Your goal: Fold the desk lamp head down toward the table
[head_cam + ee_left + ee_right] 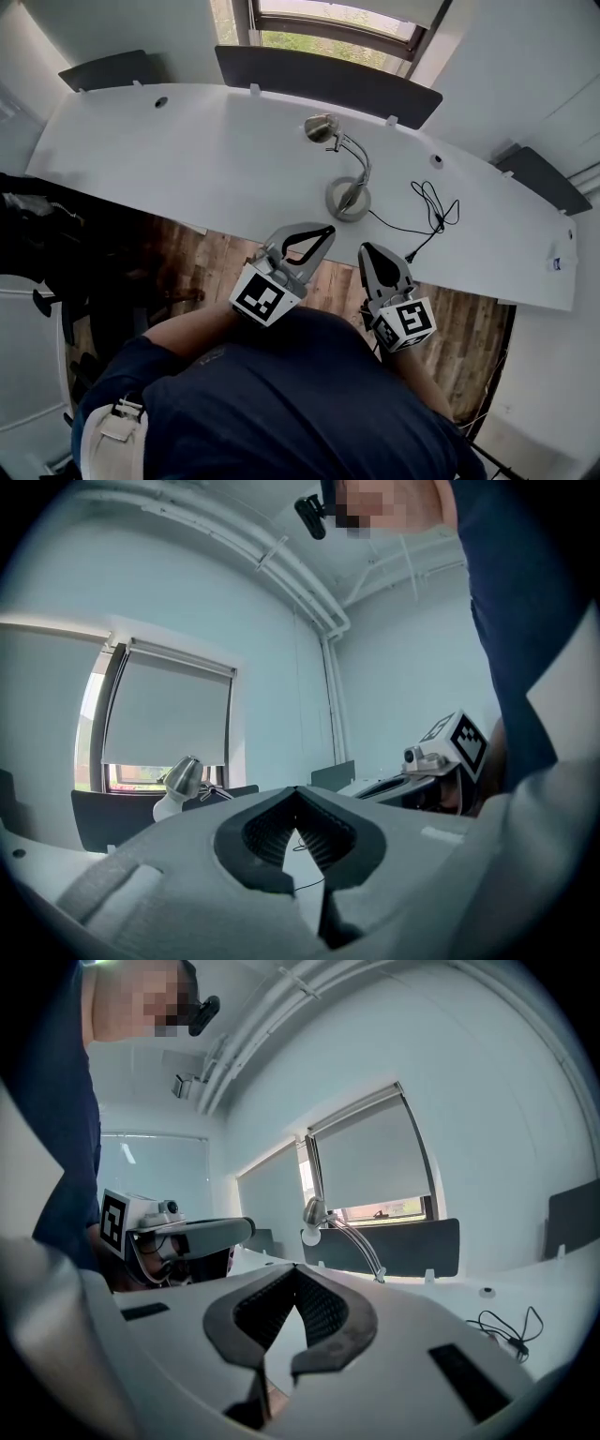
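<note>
A silver desk lamp stands on the white desk (187, 159), with a round base (349, 199), a curved neck and its head (321, 127) raised toward the window. My left gripper (323, 232) and right gripper (367, 249) hover side by side before the desk's near edge, short of the base, touching nothing. Both are shut and empty. In the left gripper view the jaws (297, 794) meet at the tip, and the lamp head (183, 778) shows far left. In the right gripper view the jaws (295, 1269) are closed, with the lamp head (314, 1213) ahead and above.
A black cable (431, 211) loops on the desk right of the lamp base. Dark partition panels (328, 80) line the desk's far edge below the window. Wooden floor (216, 262) shows under the grippers. Dark furniture (47, 234) stands at the left.
</note>
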The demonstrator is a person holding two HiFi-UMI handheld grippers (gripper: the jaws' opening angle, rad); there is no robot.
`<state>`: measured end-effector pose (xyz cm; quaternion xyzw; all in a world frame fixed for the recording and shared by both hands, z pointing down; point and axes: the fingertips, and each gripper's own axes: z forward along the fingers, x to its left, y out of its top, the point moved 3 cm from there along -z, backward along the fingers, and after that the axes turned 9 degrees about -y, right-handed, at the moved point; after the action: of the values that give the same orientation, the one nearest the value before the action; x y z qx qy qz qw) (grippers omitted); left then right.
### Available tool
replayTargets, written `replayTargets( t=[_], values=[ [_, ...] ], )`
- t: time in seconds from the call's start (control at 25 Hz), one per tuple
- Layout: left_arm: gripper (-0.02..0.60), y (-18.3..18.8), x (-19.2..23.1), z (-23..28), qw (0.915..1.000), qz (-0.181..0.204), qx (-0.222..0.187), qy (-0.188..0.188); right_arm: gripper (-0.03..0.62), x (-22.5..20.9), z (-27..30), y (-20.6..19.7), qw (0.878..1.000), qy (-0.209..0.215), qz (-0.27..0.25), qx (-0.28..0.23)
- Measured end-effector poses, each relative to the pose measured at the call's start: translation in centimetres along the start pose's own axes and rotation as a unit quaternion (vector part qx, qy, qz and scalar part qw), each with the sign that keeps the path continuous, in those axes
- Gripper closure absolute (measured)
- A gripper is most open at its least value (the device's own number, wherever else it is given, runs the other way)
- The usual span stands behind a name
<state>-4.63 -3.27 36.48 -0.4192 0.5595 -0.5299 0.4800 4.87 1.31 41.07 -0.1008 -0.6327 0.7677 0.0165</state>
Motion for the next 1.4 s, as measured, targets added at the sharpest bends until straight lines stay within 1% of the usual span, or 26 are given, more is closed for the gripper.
replayTargets(
  t=[0.12,0.32,0.56,0.92,1.4],
  values=[
    [0.575,-0.3,2.0,0.7,0.9999,-0.005,0.001,-0.010,0.584,-0.6,1.9,0.4,1.000,-0.013,0.001,-0.002],
    [0.575,-0.7,3.9,2.2,0.9998,-0.018,0.004,-0.003,0.583,-2.2,3.9,0.3,1.000,-0.013,0.002,0.013],
    [0.575,-1.5,5.1,3.9,0.9988,-0.030,0.024,0.030,0.583,-4.6,5.7,-0.4,0.999,0.012,-0.006,0.033],
    [0.575,-2.5,6.4,5.9,0.9954,-0.041,0.044,0.075,0.583,-8.2,7.8,-1.4,0.998,0.037,0.003,0.045],
    [0.571,-2.2,7.8,6.4,0.9903,-0.004,0.068,0.122,0.581,-11.6,10.7,-4.5,0.997,0.028,-0.008,0.073]
  ],
)
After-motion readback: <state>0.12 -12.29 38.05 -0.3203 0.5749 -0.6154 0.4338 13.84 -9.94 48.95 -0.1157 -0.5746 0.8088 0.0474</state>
